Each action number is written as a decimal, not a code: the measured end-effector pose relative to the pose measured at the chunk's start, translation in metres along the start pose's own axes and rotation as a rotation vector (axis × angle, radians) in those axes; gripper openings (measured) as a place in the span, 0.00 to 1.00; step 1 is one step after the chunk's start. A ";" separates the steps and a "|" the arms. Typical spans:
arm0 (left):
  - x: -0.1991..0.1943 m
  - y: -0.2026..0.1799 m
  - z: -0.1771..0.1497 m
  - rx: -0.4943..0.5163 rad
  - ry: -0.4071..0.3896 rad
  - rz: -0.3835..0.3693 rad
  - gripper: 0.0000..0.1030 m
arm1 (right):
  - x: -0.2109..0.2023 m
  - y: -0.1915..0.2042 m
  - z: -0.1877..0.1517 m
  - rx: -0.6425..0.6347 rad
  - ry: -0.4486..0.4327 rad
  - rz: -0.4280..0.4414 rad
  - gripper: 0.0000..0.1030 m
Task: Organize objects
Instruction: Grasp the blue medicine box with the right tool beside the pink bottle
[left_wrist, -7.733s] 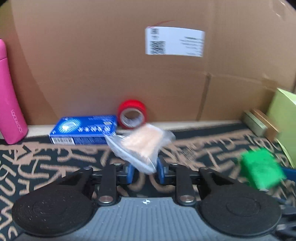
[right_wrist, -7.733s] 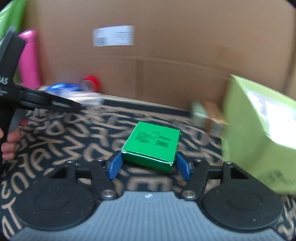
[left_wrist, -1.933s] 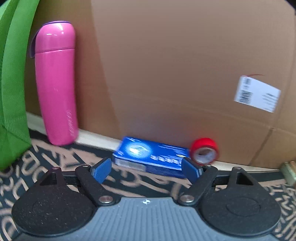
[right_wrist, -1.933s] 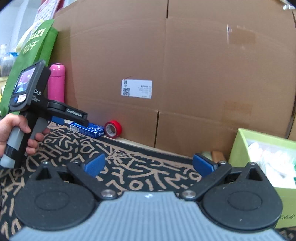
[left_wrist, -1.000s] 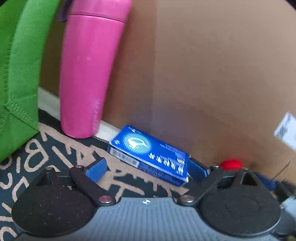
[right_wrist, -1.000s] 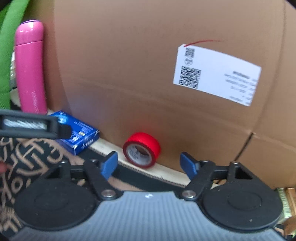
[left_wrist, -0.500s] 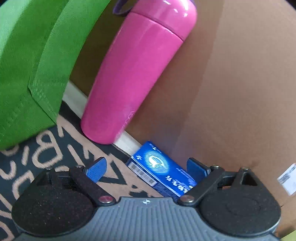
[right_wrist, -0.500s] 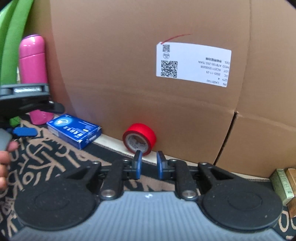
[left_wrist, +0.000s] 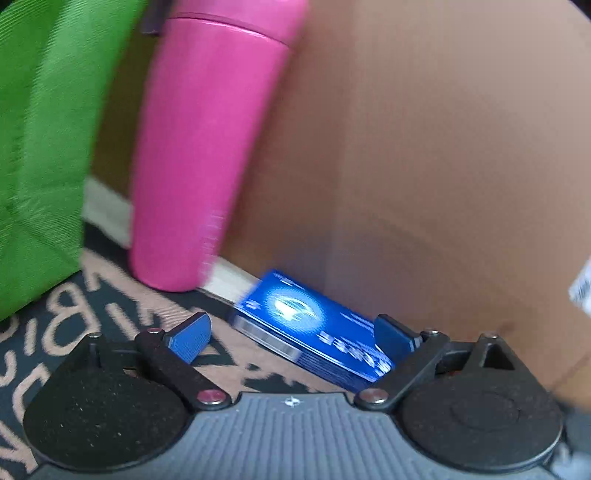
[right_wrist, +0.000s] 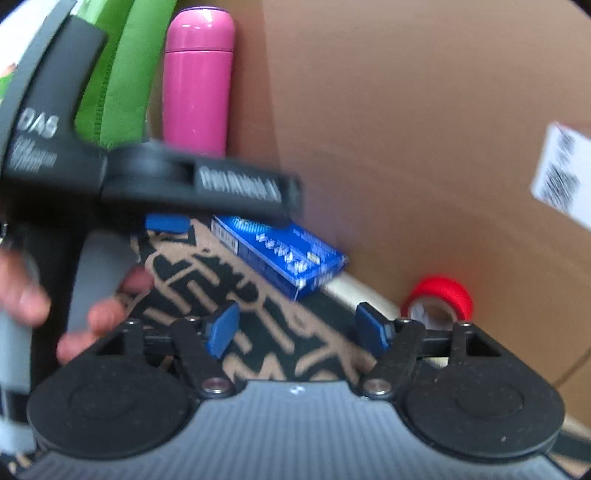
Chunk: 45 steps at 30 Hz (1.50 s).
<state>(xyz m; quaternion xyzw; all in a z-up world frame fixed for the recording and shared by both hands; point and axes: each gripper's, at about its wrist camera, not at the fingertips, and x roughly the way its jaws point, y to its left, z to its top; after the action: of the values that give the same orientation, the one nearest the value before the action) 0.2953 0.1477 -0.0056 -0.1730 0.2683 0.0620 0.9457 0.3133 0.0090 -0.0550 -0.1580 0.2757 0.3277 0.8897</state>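
Two grippers: left gripper (left_wrist: 291, 334) fingers spread around blue box (left_wrist: 314, 328); right gripper (right_wrist: 297, 328) fingers opening, nothing between.
Blue box: flat on patterned mat (right_wrist: 258, 314), against cardboard wall (left_wrist: 443, 166).
Nearby: pink bottle (left_wrist: 207, 147), red tape roll (right_wrist: 439, 299).

On the black body of my left gripper (right_wrist: 162, 221), seen from my right wrist, I can read "DAS" in pale capitals; the smaller lines under it and the white word along its arm are too blurred. The white label (right_wrist: 561, 181) on the cardboard wall (right_wrist: 406, 129), right of that gripper, carries only smeared print. The blue box (left_wrist: 314, 325) beneath the gripper has white lettering I cannot make out.
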 end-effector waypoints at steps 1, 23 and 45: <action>0.001 -0.004 -0.001 0.028 0.011 -0.019 0.95 | 0.004 -0.001 0.002 -0.009 0.006 0.005 0.68; -0.079 0.010 0.043 -0.108 -0.076 0.029 0.80 | 0.014 -0.016 0.018 0.149 0.028 0.125 0.76; -0.087 0.044 0.041 -0.214 -0.036 0.043 0.81 | 0.019 -0.036 0.040 0.194 0.027 0.157 0.91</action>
<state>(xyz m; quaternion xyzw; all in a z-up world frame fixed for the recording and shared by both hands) 0.2324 0.2016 0.0601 -0.2660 0.2468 0.1135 0.9249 0.3645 0.0107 -0.0306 -0.0535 0.3297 0.3662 0.8685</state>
